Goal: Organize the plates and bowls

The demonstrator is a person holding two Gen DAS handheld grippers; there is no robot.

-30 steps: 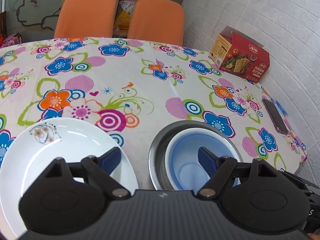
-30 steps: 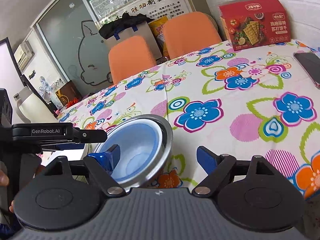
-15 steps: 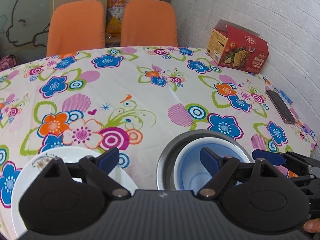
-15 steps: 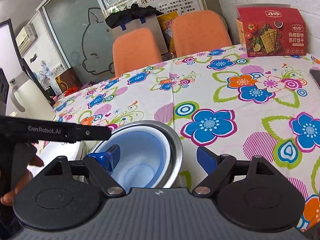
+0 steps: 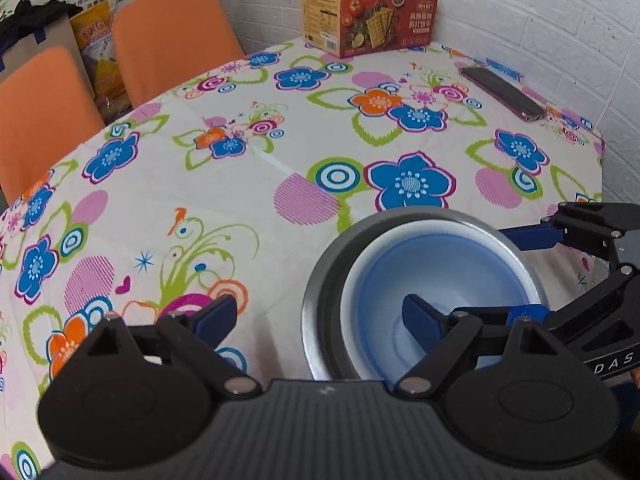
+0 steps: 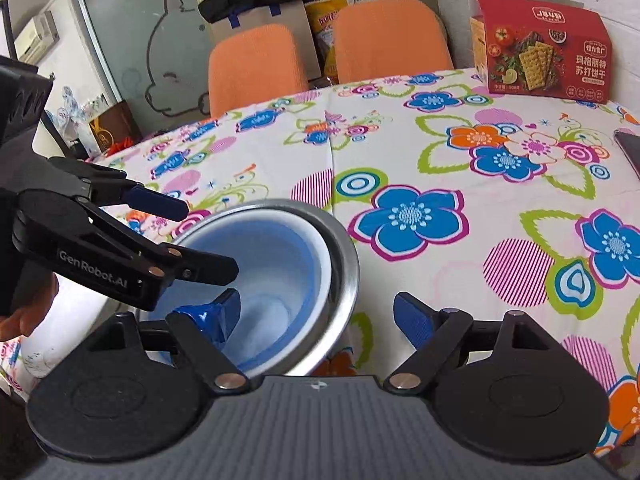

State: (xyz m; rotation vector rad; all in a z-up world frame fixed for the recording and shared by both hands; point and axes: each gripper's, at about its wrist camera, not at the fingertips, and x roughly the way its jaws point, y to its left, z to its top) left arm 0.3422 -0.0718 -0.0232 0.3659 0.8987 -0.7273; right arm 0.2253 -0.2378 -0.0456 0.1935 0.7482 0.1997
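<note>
Item: blue bowl (image 5: 432, 280), smooth plastic, white-rimmed, nested in round steel bowl (image 6: 344, 252) on the floral tablecloth (image 5: 280, 152). Left gripper (image 5: 320, 316) and right gripper (image 6: 316, 312) both spread wide, empty, straddling the steel bowl's rim (slippery, probably). Advice: clamp squarely on the rim, lift level.

Steel bowl (image 5: 320, 300): brushed metal, dull sheen. Inner bowl (image 5: 436, 280): smooth matt blue-white plastic. Worktop cloth (image 5: 280, 152): printed floral, creased, slight gloss. Cracker box (image 5: 372, 20): glossy printed card. Gripper fingers (image 5: 218, 316): black matt plastic, blue pads.
</note>
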